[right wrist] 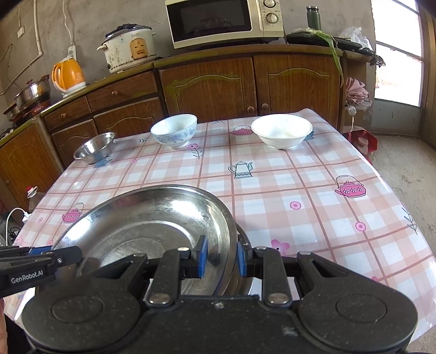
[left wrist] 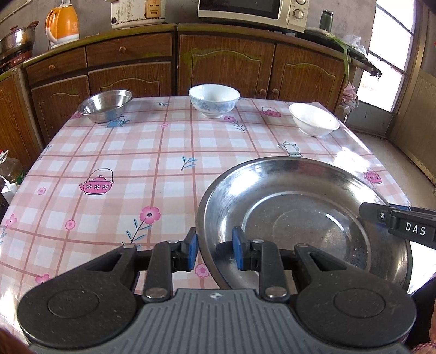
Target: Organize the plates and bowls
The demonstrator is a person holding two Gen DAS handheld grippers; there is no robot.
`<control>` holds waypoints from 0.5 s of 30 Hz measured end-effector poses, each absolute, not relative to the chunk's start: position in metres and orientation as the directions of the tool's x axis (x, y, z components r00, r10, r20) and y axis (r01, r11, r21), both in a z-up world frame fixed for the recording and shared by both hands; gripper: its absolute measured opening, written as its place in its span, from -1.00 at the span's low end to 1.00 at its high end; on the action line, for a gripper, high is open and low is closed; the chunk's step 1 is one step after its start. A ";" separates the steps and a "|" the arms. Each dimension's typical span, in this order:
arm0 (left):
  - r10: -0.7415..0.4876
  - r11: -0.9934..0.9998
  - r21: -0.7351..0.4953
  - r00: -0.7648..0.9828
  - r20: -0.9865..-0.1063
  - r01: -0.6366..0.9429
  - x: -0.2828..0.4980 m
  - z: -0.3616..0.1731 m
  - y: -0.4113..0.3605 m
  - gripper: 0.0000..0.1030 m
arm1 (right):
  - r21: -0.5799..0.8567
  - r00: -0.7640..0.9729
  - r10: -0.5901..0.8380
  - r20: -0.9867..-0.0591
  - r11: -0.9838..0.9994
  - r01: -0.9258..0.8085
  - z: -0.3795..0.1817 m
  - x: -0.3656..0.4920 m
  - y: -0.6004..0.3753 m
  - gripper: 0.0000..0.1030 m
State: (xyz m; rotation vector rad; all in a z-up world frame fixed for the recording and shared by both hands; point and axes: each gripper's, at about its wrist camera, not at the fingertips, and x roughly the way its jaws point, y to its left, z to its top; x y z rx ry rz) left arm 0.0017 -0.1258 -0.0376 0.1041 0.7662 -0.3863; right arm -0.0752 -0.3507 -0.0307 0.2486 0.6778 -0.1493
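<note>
A large steel plate (left wrist: 299,217) lies at the table's near edge and also shows in the right wrist view (right wrist: 147,223); a second steel plate (right wrist: 244,275) seems to sit under it. My left gripper (left wrist: 215,252) straddles the plate's left rim, jaws a little apart around it. My right gripper (right wrist: 222,258) straddles the right rim the same way. At the far side stand a small steel bowl (left wrist: 105,104), a blue-patterned bowl (left wrist: 214,99) and a white bowl (left wrist: 313,118).
The table (left wrist: 122,168) has a pink checked cloth. Wooden cabinets (left wrist: 226,65) run behind it, with a microwave (right wrist: 220,21), rice cooker (right wrist: 128,47) and orange kettle (right wrist: 68,75) on top. A doorway (right wrist: 397,54) is at right.
</note>
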 end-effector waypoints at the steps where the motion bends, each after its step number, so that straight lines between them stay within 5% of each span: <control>1: -0.302 0.924 -0.047 0.651 -0.696 0.379 0.002 -0.039 -0.126 -0.49 | 0.178 0.767 -0.056 -0.639 0.959 0.219 -0.032 -0.074 -0.351 -0.44; 15: -0.300 0.916 -0.036 0.620 -0.725 0.400 0.008 -0.058 -0.135 -0.48 | 0.166 0.730 -0.073 -0.680 0.954 0.249 -0.053 -0.066 -0.355 -0.40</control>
